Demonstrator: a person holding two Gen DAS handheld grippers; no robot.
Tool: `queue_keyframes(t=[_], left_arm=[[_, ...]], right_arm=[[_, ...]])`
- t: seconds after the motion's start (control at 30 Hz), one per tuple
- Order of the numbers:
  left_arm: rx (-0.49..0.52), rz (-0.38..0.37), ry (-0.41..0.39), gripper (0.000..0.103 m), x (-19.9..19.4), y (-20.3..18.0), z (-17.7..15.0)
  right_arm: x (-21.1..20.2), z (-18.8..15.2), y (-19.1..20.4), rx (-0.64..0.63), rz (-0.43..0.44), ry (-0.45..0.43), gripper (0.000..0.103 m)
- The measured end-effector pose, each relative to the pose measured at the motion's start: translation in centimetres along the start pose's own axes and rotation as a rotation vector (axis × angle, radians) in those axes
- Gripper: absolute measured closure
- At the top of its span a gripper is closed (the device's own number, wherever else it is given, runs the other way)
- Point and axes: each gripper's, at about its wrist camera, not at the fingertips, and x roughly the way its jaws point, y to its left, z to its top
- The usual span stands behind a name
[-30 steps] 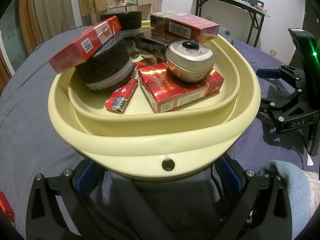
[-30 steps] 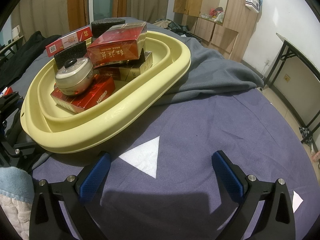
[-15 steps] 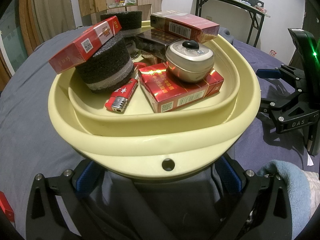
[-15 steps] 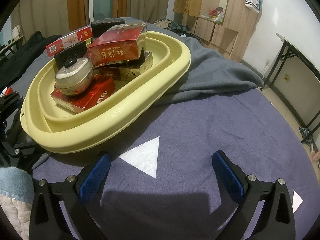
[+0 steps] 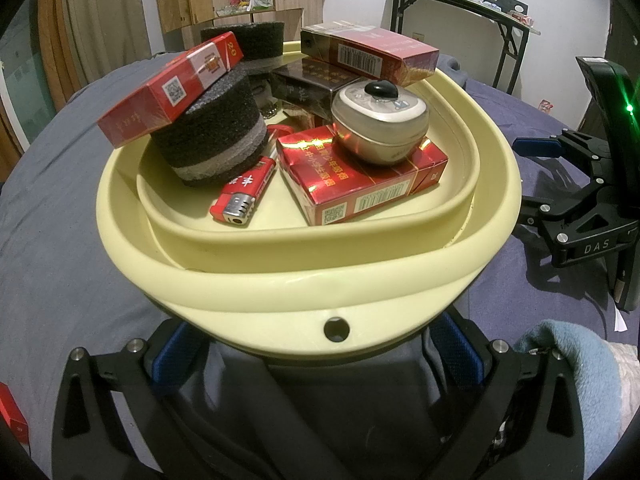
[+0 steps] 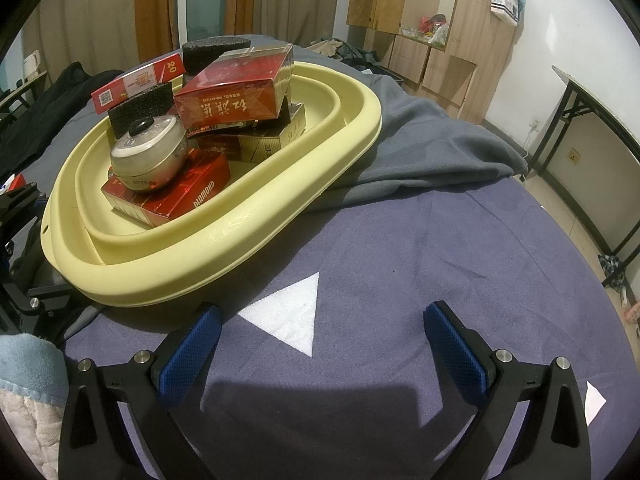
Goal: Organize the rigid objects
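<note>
Several small things are piled in a pale yellow basin [image 5: 280, 280] that sits on a bed with a purple-blue sheet [image 6: 440, 240]. From left to right in the left wrist view, a red cigarette pack [image 5: 168, 92] lies tilted on a dark foam cylinder [image 5: 212, 140], a red lighter [image 5: 240, 196] lies flat on the basin floor, and a silver round tin [image 5: 380, 124] rests on another red pack [image 5: 360, 180]. Behind them more packs are stacked, the top one [image 5: 368, 54] reaching over the far rim. The left gripper [image 5: 320, 356] is spread wide, its blue pads under the near rim of the basin, touching or very close. The right gripper [image 6: 320, 344] is also spread, holding nothing, just beside the basin's right edge above a white triangle [image 6: 292, 316] on the sheet. A grey blanket [image 6: 432, 152] lies under the far side of the basin. Right of the basin the sheet is open.
</note>
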Motion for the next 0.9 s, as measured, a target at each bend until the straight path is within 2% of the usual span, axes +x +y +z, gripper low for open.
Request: queue_keyframes(t=[0.9], left_arm=[[0.000, 0.000, 0.000, 0.000, 0.00, 0.00, 0.00]], right_arm=[[0.14, 0.18, -0.30, 0.000, 0.000, 0.000, 0.000]])
